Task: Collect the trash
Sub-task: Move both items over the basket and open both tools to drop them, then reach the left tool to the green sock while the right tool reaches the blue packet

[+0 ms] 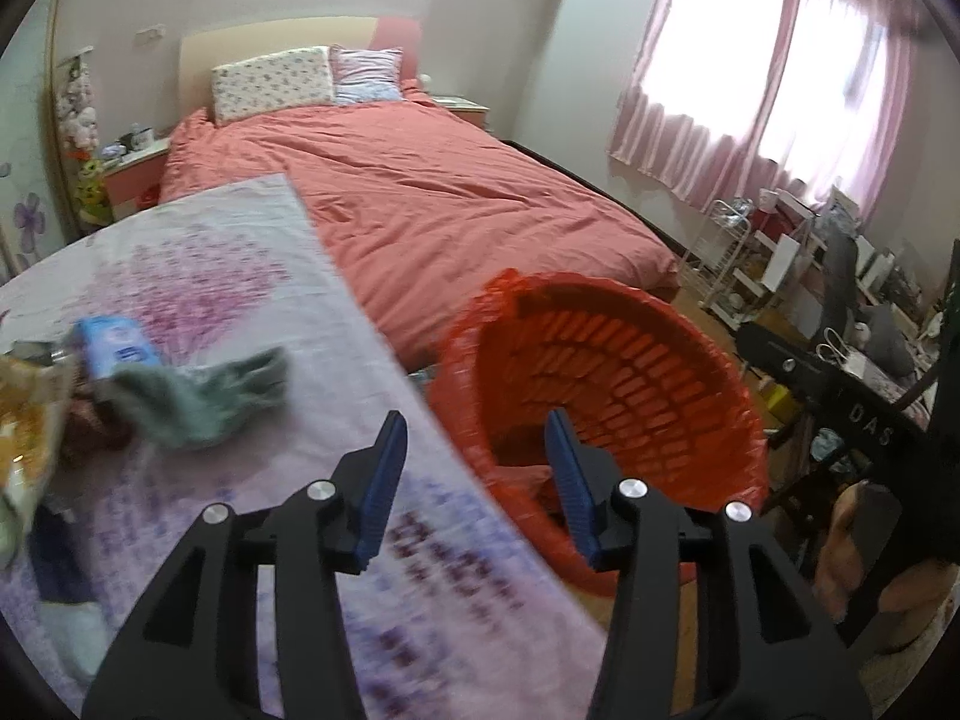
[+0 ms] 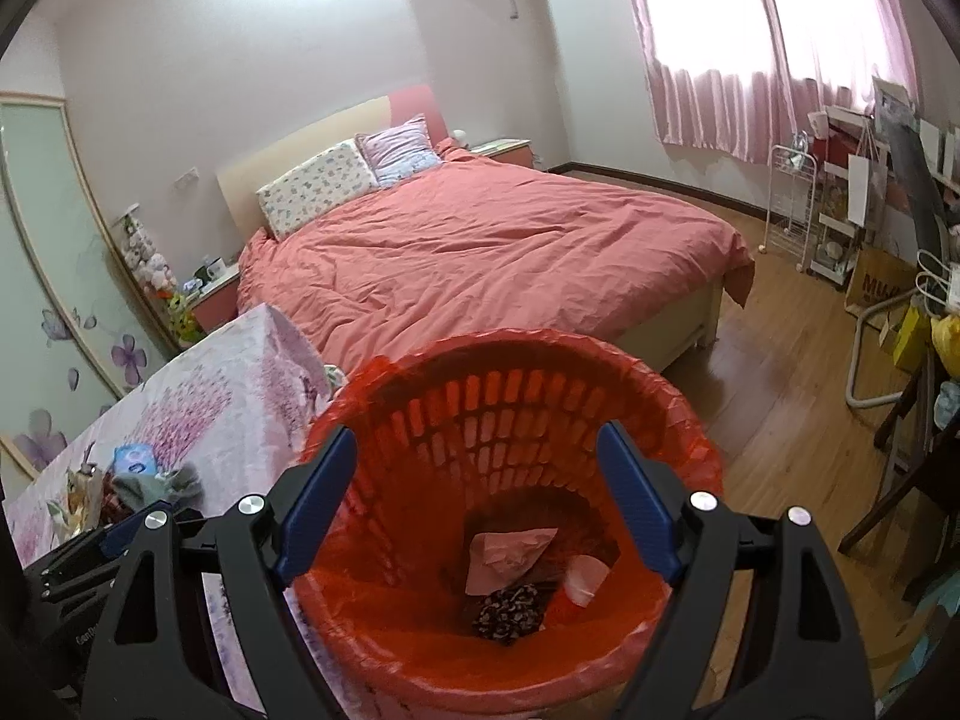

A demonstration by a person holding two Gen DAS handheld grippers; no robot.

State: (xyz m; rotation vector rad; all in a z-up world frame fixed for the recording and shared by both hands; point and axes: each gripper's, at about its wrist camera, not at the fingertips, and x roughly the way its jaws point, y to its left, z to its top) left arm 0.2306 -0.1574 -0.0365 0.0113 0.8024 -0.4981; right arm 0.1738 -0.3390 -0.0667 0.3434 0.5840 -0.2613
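both empty grippers, left gripper (image 1: 474, 444) and right gripper (image 2: 474, 462), gape over the red bin (image 2: 660, 396); table clutter (image 1: 198, 396) blurred.

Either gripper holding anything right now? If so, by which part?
Nothing is held. The left gripper has its jaws apart and empty at the table edge; the right gripper hangs open and empty above the red bin, trash already lying inside.

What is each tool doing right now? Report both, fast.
Left tool: open, empty, over the table edge beside the red plastic mesh bin.
Right tool: open, empty, above that bin.
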